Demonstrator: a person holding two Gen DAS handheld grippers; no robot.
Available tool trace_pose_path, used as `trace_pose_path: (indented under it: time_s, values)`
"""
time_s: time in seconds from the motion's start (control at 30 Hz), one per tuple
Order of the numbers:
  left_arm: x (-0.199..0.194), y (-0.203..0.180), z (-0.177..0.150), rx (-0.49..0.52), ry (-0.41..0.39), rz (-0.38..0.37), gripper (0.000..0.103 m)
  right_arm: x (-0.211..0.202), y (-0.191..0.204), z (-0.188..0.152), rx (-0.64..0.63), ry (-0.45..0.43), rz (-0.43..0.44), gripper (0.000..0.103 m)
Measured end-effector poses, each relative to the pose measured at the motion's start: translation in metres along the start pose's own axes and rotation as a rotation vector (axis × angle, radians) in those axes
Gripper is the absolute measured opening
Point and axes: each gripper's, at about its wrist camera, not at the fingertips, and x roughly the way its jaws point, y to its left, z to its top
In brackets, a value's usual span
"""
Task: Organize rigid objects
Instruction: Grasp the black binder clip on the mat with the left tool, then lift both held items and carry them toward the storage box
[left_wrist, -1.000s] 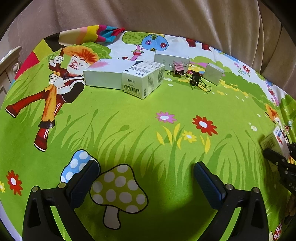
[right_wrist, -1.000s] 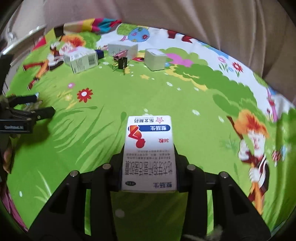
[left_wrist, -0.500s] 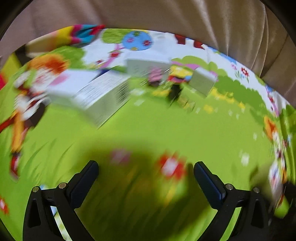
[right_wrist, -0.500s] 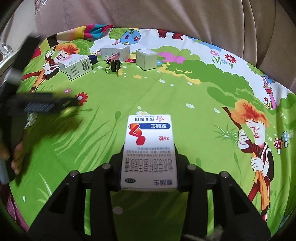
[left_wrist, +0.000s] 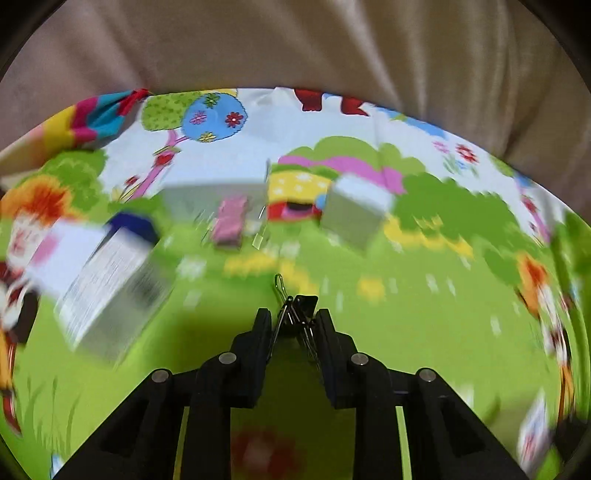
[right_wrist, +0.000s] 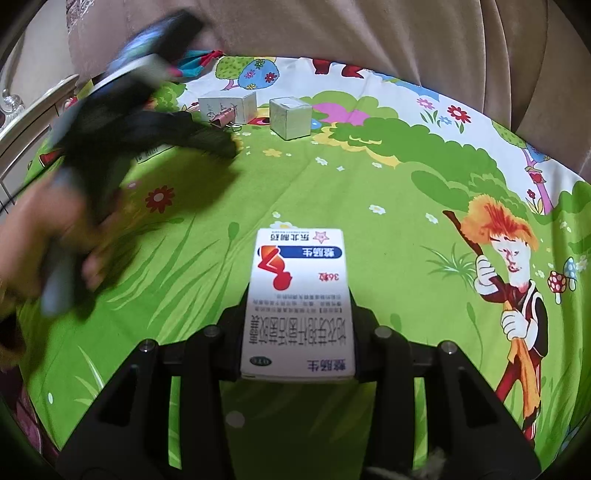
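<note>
Clip (left_wrist: 300, 314) of springy black steel, light and slick, sits pinched by its wire handles in the closed left gripper (left_wrist: 293, 325), while the right gripper (right_wrist: 298, 332) clamps a light, crushable cardboard box (right_wrist: 298, 299) by its sides, near the green cloth (right_wrist: 332, 192).

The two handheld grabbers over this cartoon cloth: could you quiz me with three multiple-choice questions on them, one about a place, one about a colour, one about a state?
1. Where is the black binder clip?
A. between the left gripper's jaws
B. on top of the far grey cube
C. inside the medicine box

2. What colour is the other binder clip, lying by the far boxes?
A. yellow
B. pink
C. blue

3. What state is the right gripper in?
A. wide open and empty
B. shut with nothing in it
C. shut on the white medicine box

Answers: 1 A, the left wrist view shows the clip pinched between the two jaws. 2 B, its body is pink in both views. 3 C, both jaws press the box's sides.
</note>
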Motion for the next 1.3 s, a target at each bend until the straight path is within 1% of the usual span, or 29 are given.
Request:
trace_pose_path:
  time_s: [0.07, 0.13, 0.23, 0.33, 0.43, 0.57, 0.67, 0.73, 0.77, 0.87, 1.0, 1.07, 1.17, 1.23, 1.27, 1.3]
  values:
    - [-0.023, 0.012, -0.022, -0.022, -0.026, -0.031, 0.026, 0.000, 0.000, 0.000, 0.004, -0.001, -0.002, 0.045]
    - [-0.053, 0.025, -0.047, -0.038, -0.063, -0.036, 0.025, 0.000, 0.000, 0.000, 0.004, -0.001, -0.003, 0.045]
    - [-0.088, 0.050, -0.078, -0.121, -0.095, -0.078, 0.025, 0.000, 0.001, 0.000, 0.003, -0.001, -0.008, 0.045]
    - [-0.105, 0.061, -0.102, -0.136, -0.102, -0.068, 0.025, 0.000, 0.002, 0.000, 0.001, -0.001, -0.021, 0.044]
    - [-0.115, 0.072, -0.114, -0.149, -0.100, -0.075, 0.025, 0.000, 0.001, 0.000, 0.008, -0.001, -0.037, 0.044]
    - [-0.130, 0.077, -0.126, -0.135, -0.113, -0.086, 0.025, -0.001, 0.001, -0.002, 0.029, 0.000, -0.056, 0.044]
    - [-0.129, 0.080, -0.138, -0.118, -0.091, -0.070, 0.025, -0.002, 0.003, -0.003, 0.035, 0.000, -0.069, 0.044]
    - [-0.121, 0.085, -0.144, -0.127, -0.055, -0.088, 0.026, -0.002, 0.002, -0.003, 0.042, 0.000, -0.068, 0.044]
    - [-0.122, 0.087, -0.146, -0.121, -0.065, -0.093, 0.026, -0.002, 0.002, -0.004, 0.045, 0.000, -0.067, 0.044]
    - [-0.121, 0.081, -0.146, -0.075, -0.063, -0.067, 0.026, -0.003, 0.002, -0.004, 0.046, 0.000, -0.065, 0.045]
    - [-0.120, 0.075, -0.147, -0.046, -0.066, -0.035, 0.026, -0.002, 0.002, -0.004, 0.051, -0.001, -0.060, 0.045]
    - [-0.119, 0.071, -0.147, -0.012, -0.062, -0.008, 0.027, -0.002, 0.002, -0.004, 0.051, -0.001, -0.060, 0.045]
    - [-0.119, 0.061, -0.150, 0.065, -0.064, 0.050, 0.028, -0.002, 0.002, -0.004, 0.051, -0.002, -0.060, 0.045]
    - [-0.118, 0.060, -0.147, 0.074, -0.044, 0.058, 0.027, -0.002, 0.002, -0.004, 0.051, -0.002, -0.060, 0.045]
    - [-0.118, 0.061, -0.144, 0.074, -0.026, 0.054, 0.026, -0.002, 0.002, -0.004, 0.051, -0.002, -0.060, 0.045]
    - [-0.117, 0.063, -0.140, 0.070, -0.004, 0.035, 0.025, -0.002, 0.002, -0.004, 0.050, -0.002, -0.061, 0.045]
